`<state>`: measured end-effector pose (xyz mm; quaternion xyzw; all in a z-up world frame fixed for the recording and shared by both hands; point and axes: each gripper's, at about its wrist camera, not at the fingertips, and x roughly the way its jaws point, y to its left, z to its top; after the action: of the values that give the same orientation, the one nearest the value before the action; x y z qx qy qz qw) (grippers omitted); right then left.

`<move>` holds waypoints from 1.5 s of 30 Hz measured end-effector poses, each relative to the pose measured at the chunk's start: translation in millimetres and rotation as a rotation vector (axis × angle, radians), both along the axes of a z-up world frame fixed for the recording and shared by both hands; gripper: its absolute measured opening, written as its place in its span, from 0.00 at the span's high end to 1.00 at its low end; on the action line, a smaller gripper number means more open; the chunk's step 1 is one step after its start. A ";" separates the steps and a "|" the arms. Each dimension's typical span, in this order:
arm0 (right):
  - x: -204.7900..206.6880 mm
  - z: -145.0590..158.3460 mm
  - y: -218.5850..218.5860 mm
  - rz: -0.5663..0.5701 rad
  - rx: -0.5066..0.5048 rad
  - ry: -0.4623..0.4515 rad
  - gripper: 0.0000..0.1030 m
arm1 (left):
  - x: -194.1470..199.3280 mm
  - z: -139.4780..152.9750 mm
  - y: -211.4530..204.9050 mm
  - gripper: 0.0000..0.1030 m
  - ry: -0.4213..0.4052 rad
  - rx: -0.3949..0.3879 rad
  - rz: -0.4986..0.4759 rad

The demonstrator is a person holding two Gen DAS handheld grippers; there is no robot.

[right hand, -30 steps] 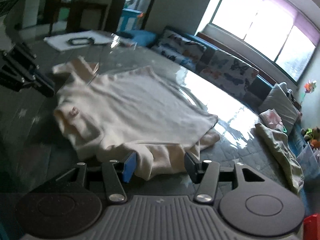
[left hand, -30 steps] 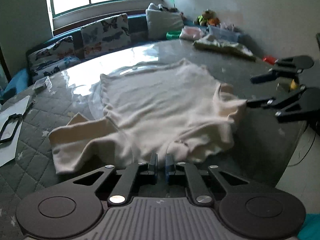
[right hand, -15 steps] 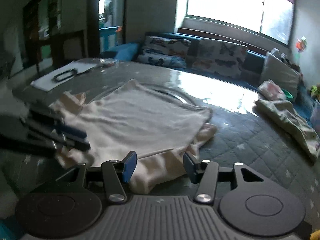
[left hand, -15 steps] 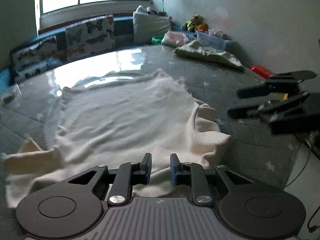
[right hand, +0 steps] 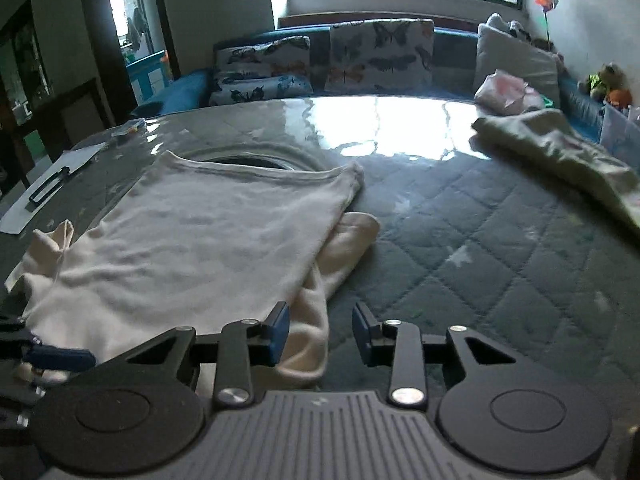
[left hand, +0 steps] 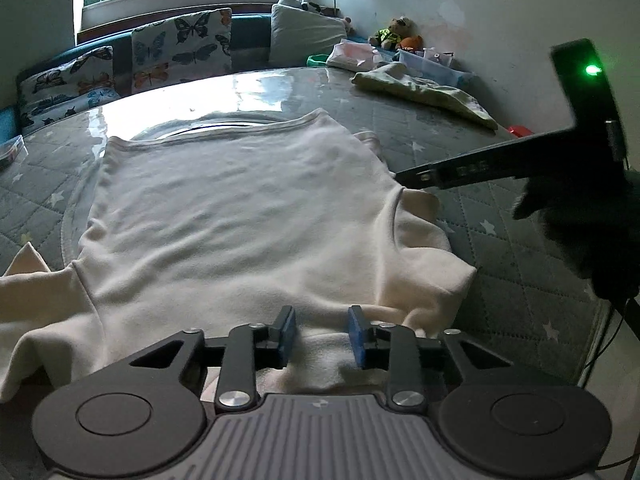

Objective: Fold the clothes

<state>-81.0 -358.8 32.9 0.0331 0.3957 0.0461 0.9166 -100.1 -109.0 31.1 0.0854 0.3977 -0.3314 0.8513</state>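
Note:
A cream long-sleeved top lies spread on the quilted grey table, hem toward the window; it also shows in the right wrist view. My left gripper is open, hovering over the top's near collar edge with cloth below its jaws. My right gripper is open over the bunched right sleeve, at the top's near right corner. The right gripper shows from the side in the left wrist view, by the folded sleeve. The left sleeve lies crumpled at the left.
A pale green garment lies at the table's far right, also in the right wrist view. Paper with a black object sits at the left edge. Butterfly cushions line a sofa behind the table. The table edge is near right.
The left gripper has opened from shut and moved in over the collar. Both grippers swung round to face the window, closer to the top's near edge.

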 end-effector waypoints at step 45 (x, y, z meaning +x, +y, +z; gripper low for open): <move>18.2 7.5 -68.2 -0.263 0.037 -0.026 0.75 | -3.4 -1.9 -6.4 0.41 -0.015 -0.001 -0.035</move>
<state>-62.8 -427.0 40.4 0.1009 0.3749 -0.0668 0.9191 -103.5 -115.4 29.2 0.0945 0.3896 -0.3459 0.8483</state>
